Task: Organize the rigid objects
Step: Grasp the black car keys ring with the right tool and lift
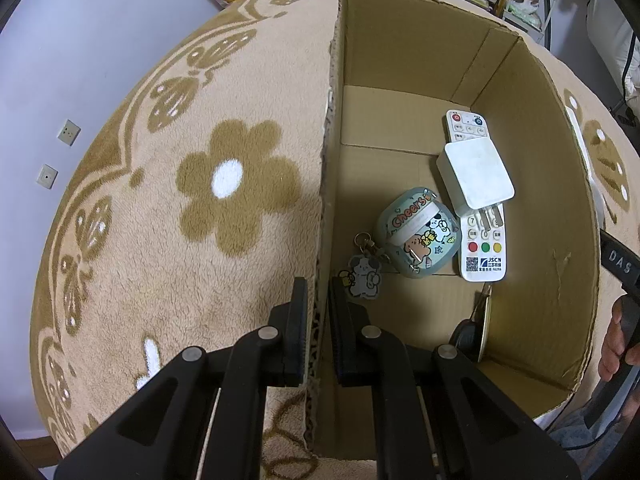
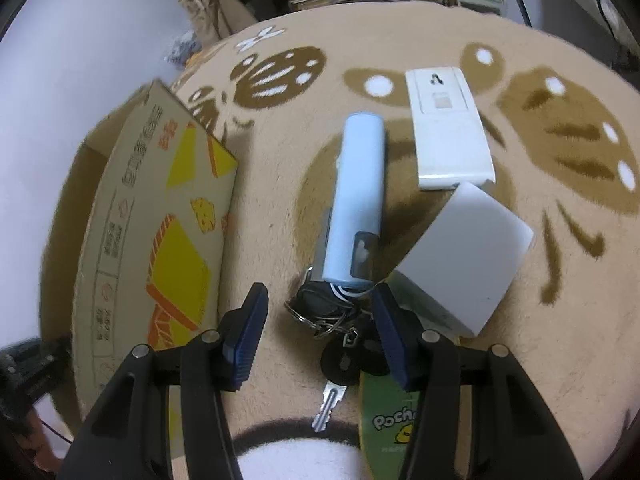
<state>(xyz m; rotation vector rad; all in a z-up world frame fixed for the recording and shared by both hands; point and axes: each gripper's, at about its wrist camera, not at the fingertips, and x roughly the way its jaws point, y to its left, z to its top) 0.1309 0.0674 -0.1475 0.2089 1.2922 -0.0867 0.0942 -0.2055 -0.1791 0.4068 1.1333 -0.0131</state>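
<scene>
- Left wrist view: looks down from close above the cardboard box point(image 1: 536, 184), along its left wall, onto the box floor.
- Right wrist view: looks down, close over the rug point(image 2: 520, 360), outside the box's right wall.
- Shared: box and rug.

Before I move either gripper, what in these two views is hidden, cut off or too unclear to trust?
- Left wrist: dark object in the box's near corner, partly hidden behind the left gripper linkage; identity unclear.
- Left wrist: remote, its middle covered by the white charger.
- Right wrist: green card, hidden by the right gripper finger and cut by the bottom edge.
- Right wrist: cardboard box interior, not visible.
</scene>
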